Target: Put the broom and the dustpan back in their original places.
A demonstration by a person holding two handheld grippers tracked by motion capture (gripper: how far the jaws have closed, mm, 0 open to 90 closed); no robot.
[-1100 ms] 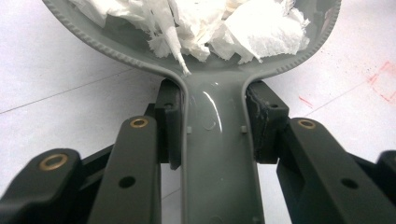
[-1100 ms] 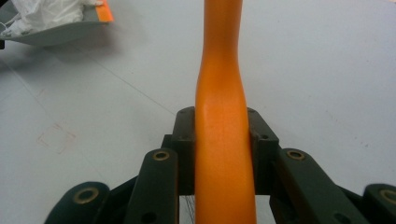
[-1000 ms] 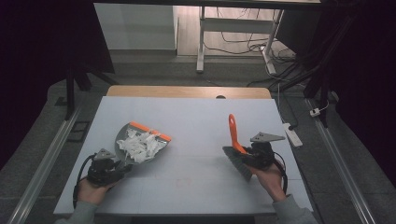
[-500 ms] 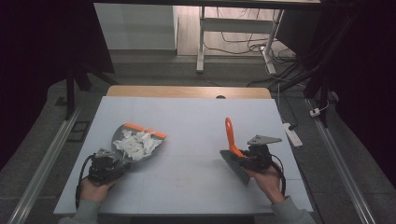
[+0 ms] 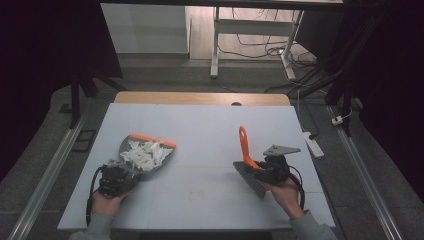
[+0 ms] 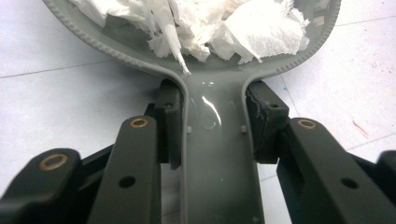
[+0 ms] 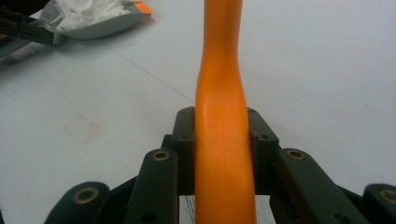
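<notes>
A grey dustpan [image 5: 126,146] with an orange lip lies on the white table at the left, heaped with crumpled white paper [image 5: 145,153]. My left gripper [image 5: 121,171] is shut on its handle; in the left gripper view both pads press the grey handle [image 6: 215,158] from either side of my left gripper [image 6: 215,123]. At the right, my right gripper [image 5: 264,171] is shut on the orange handle [image 5: 244,145] of a brush whose grey bristles [image 5: 251,181] rest near the table. In the right gripper view the handle [image 7: 222,88] runs up between the pads of my right gripper [image 7: 222,140], and the dustpan [image 7: 105,25] lies far off at the top left.
The white table [image 5: 210,125] has a wooden strip [image 5: 200,98] along its far edge and a faint red square mark [image 5: 195,195] near the front middle. A white power strip [image 5: 312,142] lies on the floor off the right edge. Metal rails run along both sides.
The dustpan and my left gripper have shifted slightly to the left. The brush handle has leaned a little to the left. Both grips are the same.
</notes>
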